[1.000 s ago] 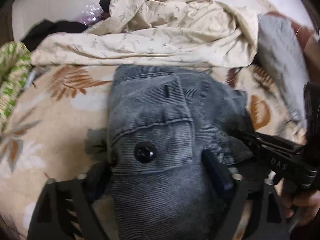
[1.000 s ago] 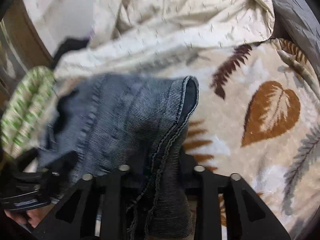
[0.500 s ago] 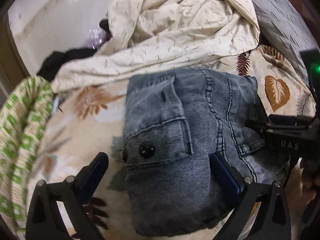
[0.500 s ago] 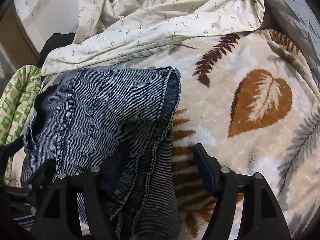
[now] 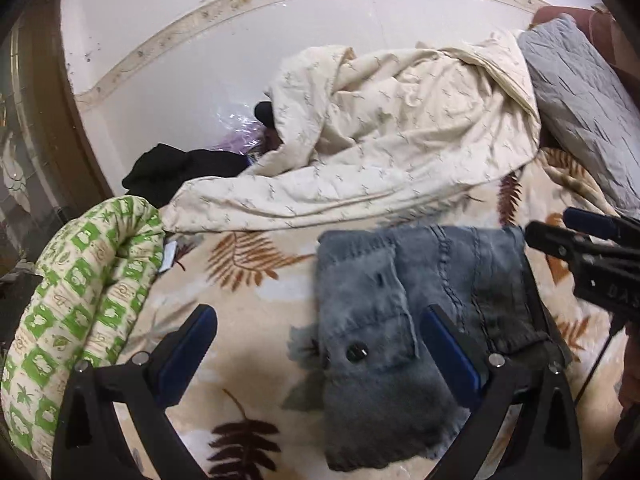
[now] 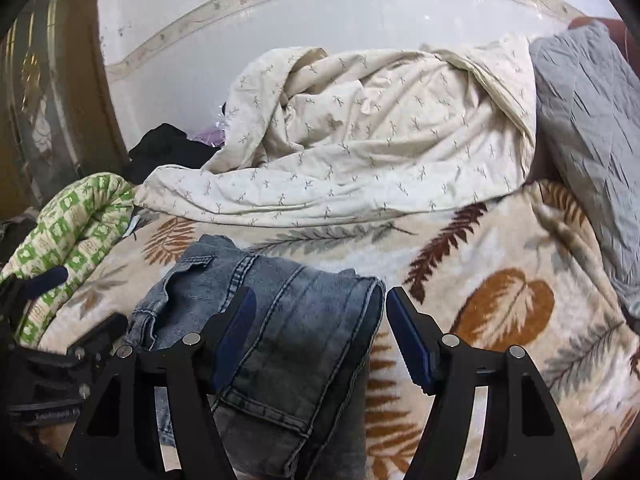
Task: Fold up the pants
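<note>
Both sets of jaws stand apart and grip nothing: the left gripper [image 5: 320, 344] frames the pocket end of the faded blue-grey corduroy-ribbed denim pants [image 5: 404, 332] at the lower centre of the left wrist view, and the right gripper [image 6: 320, 332] straddles the rolled fold edge of the same garment at the lower centre of the right wrist view, its blue pads clear of the cloth.

Folded into a thick, compact bundle, the pants lie on the cream plush blanket printed with brown and grey leaves [image 6: 512, 312], in front of a rumpled cream quilt with a small sprig pattern [image 5: 400, 148] heaped across the upper middle of both frames. A green-and-white patterned roll of bedding [image 5: 84, 288] curves along the left edge, and a grey quilted pillow [image 6: 592, 128] rests at the upper right.

Judging by the stacked layers and heavy seams, the cloth is soft but dense and fairly weighty, unlikely to slip from rubbery pads (the black pocket button [image 5: 357, 352] is the one hard spot to avoid). A firm hold would best be taken on the thick folded edges or seamed corners at either end, pinching all layers together so the bundle does not unroll.
</note>
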Action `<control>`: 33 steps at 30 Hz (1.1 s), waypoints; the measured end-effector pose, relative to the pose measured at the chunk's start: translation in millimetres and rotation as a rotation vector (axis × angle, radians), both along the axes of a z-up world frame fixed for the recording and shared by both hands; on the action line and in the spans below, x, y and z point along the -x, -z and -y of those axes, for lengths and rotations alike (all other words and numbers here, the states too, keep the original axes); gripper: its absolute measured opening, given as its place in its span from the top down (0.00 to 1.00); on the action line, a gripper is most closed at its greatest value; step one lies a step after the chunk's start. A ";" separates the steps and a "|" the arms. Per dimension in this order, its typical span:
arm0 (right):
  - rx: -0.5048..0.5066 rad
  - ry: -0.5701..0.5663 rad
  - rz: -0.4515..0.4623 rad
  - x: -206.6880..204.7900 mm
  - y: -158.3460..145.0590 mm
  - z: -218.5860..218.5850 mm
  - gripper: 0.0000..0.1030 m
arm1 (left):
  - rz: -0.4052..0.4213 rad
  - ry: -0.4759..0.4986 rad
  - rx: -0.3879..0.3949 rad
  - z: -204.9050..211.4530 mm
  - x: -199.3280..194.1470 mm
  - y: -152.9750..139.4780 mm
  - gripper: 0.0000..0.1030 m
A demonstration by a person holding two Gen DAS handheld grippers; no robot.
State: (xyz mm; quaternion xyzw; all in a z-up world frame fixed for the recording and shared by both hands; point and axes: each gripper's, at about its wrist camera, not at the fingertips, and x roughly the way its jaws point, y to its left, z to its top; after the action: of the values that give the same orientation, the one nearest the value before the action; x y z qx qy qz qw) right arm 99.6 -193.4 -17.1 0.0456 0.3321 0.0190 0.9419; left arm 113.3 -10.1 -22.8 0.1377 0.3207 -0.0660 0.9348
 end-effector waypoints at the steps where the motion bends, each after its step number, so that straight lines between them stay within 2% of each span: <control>1: 0.013 -0.006 0.002 -2.9 0.7 -1.6 0.35 | 0.004 -0.008 0.001 -0.6 -2.9 0.4 0.00; 3: 0.026 -0.014 0.002 -8.9 4.0 -4.7 0.37 | 0.005 -0.026 0.001 -1.1 -10.0 4.9 0.00; 7: 0.039 -0.047 -0.024 -25.0 15.6 -10.4 0.52 | -0.029 -0.051 -0.004 -1.7 -24.8 21.4 0.00; 10: 0.052 -0.068 -0.050 -38.0 27.9 -16.5 0.56 | -0.072 -0.068 -0.014 -1.5 -35.2 35.1 0.00; 17: 0.015 -0.069 -0.113 -61.5 52.5 -15.6 0.55 | -0.116 -0.077 -0.014 -2.4 -49.2 53.9 0.00; 19: -0.004 -0.060 -0.129 -65.9 56.7 -12.3 0.47 | -0.129 -0.082 -0.007 -2.7 -53.0 58.8 0.00; 21: -0.008 -0.055 -0.147 -70.2 61.2 -10.5 0.44 | -0.143 -0.084 0.003 -3.5 -56.6 62.4 0.00; 25: -0.053 -0.039 -0.196 -77.9 70.9 -5.5 0.43 | -0.207 -0.089 0.037 -8.6 -65.3 71.6 0.00; 33: 0.007 -0.026 -0.260 -89.1 80.7 -16.0 0.41 | -0.250 -0.111 0.038 -7.5 -73.4 84.9 0.00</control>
State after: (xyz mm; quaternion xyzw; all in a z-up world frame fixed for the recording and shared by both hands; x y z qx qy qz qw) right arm 188.7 -177.4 -97.8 0.0403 0.4521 0.0238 0.8908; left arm 186.8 -2.5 -107.8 0.0928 0.4406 -0.0370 0.8921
